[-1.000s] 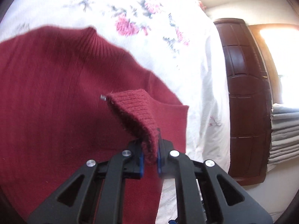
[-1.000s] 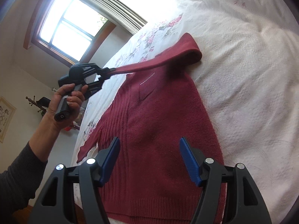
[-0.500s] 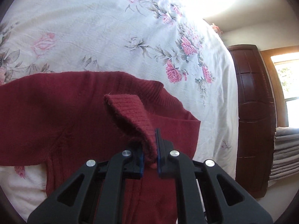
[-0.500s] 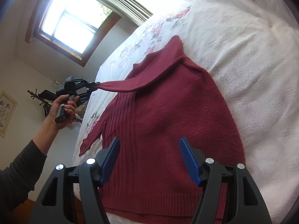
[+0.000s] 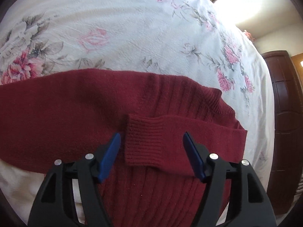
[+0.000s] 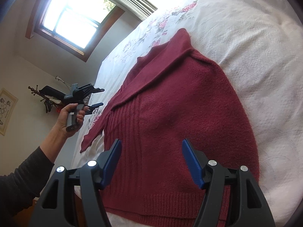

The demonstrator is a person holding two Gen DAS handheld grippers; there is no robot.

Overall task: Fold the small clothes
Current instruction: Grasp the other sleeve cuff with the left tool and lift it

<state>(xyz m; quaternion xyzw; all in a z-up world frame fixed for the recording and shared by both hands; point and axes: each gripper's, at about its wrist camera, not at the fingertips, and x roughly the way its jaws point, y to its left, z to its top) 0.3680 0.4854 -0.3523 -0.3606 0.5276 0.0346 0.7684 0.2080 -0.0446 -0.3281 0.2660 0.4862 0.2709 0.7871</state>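
the bed under its white flowered cover gives wide bare cloth on the far side of the red sweater, and more to the right of it in the right wrist view. the near bed edge falls away at the lower left of that view, close to the sweater's hem.

a dark wooden cabinet stands past the bed's right edge in the left wrist view. a window sits high on the wall, and a coat stand is behind the person's hand, all well apart from the sweater.

the sweater lies flat on the bed, one sleeve folded across its chest, the ribbed cuff lying on the body. the other sleeve stretches out to the left. the left tongs are spread wide and hold nothing, the cuff between the fingers but not pinched. in the right wrist view they hang off the bed's left side, beside the sweater. the right tongs are spread wide too, empty, above the sweater's lower body near the hem.
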